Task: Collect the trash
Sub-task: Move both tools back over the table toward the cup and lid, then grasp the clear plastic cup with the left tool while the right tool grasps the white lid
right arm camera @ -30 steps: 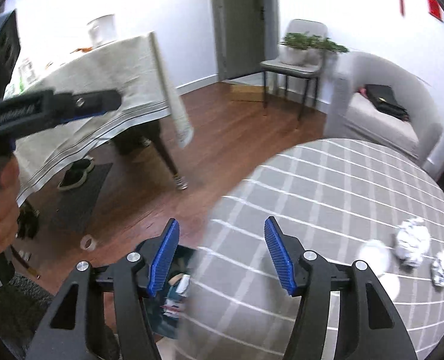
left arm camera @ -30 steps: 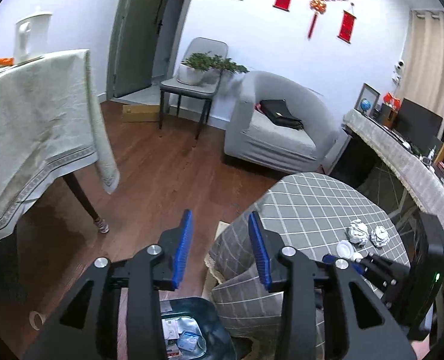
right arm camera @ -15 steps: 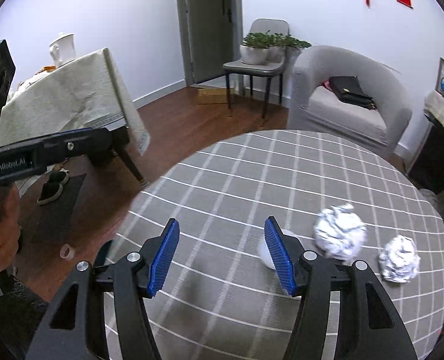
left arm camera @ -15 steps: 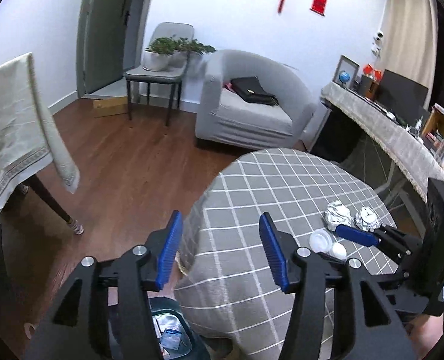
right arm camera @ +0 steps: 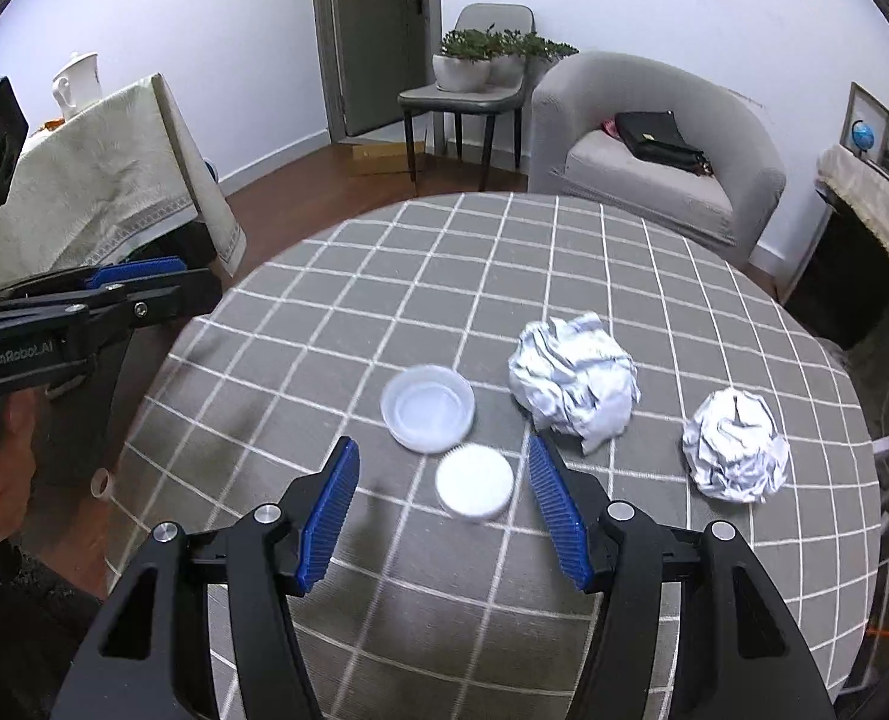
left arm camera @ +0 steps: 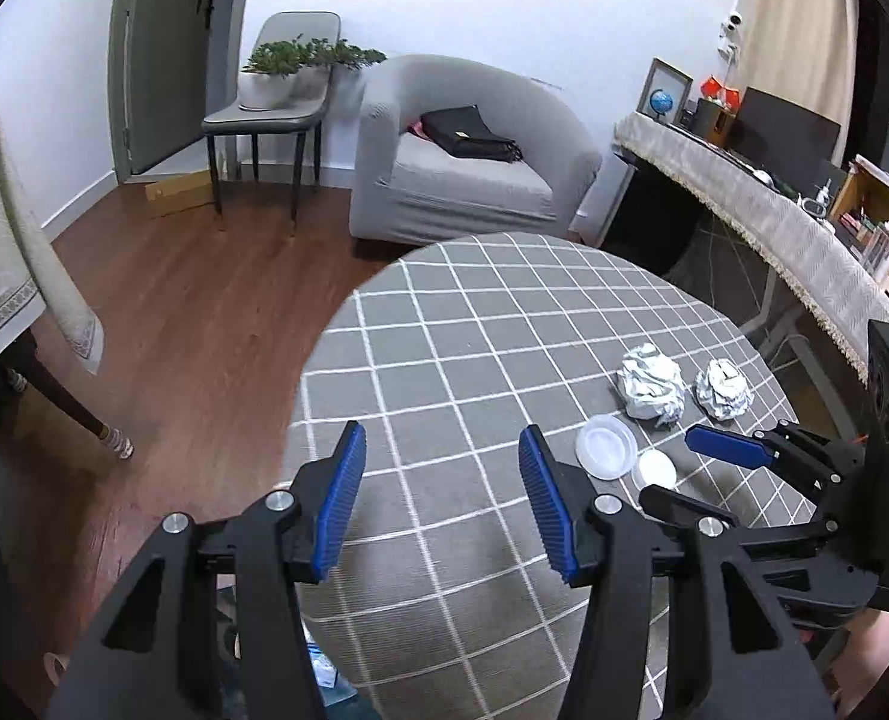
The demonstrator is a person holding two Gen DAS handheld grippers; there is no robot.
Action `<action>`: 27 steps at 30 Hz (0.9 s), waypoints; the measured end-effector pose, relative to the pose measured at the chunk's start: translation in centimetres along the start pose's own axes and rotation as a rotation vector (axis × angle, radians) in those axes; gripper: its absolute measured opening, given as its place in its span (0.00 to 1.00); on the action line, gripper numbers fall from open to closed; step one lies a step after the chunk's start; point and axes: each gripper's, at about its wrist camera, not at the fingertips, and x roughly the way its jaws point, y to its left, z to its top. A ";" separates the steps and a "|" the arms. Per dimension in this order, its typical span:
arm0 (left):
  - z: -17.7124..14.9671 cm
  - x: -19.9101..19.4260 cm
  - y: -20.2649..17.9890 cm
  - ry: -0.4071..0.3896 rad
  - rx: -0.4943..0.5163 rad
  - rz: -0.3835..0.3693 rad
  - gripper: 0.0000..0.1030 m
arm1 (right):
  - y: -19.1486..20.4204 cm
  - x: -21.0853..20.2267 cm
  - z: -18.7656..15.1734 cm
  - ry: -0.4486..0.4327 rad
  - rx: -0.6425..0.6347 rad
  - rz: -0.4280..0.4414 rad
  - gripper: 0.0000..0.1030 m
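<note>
A round table under a grey checked cloth (right arm camera: pixel 384 276) carries the trash. A clear shallow plastic cup (right arm camera: pixel 427 407) and a small white lid (right arm camera: pixel 474 480) lie side by side. Two crumpled silvery-white balls (right arm camera: pixel 573 381) (right arm camera: pixel 735 444) sit to their right. My right gripper (right arm camera: pixel 443 447) hovers open just above them, and the white lid shows between its blue pads without touching them. My left gripper (left arm camera: pixel 441 435) is open over bare cloth, with nothing between its fingers. From the left wrist, the cup (left arm camera: pixel 605 453), the lid (left arm camera: pixel 655 469), the balls (left arm camera: pixel 651 381) and the right gripper (left arm camera: pixel 726 450) lie to its right.
A grey armchair (left arm camera: pixel 474 180) with a black bag stands behind the table, beside a chair holding a plant (left arm camera: pixel 276 96). A table draped in cream cloth (right arm camera: pixel 102 180) is at the left and a long sideboard (left arm camera: pixel 774 222) at the right. A bin's contents (left arm camera: pixel 324 672) peek out below the left fingers.
Both grippers have swung from over the floor and bin onto the round table. The left jaws stand wider than a second ago. The cup, lid and balls now sit close under the right gripper.
</note>
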 end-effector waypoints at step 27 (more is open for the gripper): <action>-1.4 6.0 -7.6 0.136 0.165 -0.048 0.49 | -4.6 -0.5 -1.6 0.022 0.095 -0.032 0.29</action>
